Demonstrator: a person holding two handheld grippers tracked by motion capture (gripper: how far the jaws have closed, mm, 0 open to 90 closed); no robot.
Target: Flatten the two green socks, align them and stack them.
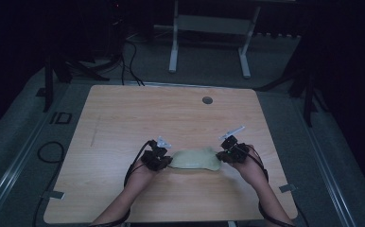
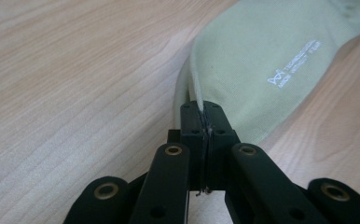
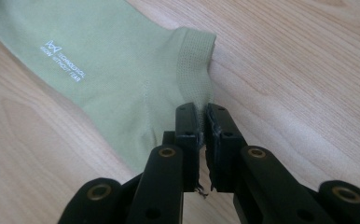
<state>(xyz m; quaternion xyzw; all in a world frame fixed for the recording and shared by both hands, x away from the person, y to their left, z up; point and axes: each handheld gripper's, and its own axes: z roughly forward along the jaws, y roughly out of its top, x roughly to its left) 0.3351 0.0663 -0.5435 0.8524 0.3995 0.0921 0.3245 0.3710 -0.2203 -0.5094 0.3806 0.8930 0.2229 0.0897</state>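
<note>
green sock [image 1: 195,160] flat on desk [image 1: 124,118], near front edge, middle. left gripper [image 2: 201,112] pinching one end. right gripper [image 3: 202,116] pinching cuff end. both jaws closed tight on cloth.

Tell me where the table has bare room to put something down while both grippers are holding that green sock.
Bare wood runs across the far half of the table, from the sock up to the round grommet hole. The near strip between the forearms and both outer sides are free too. It is crowded only mid-table, where the left gripper and right gripper pinch the sock's ends.
</note>
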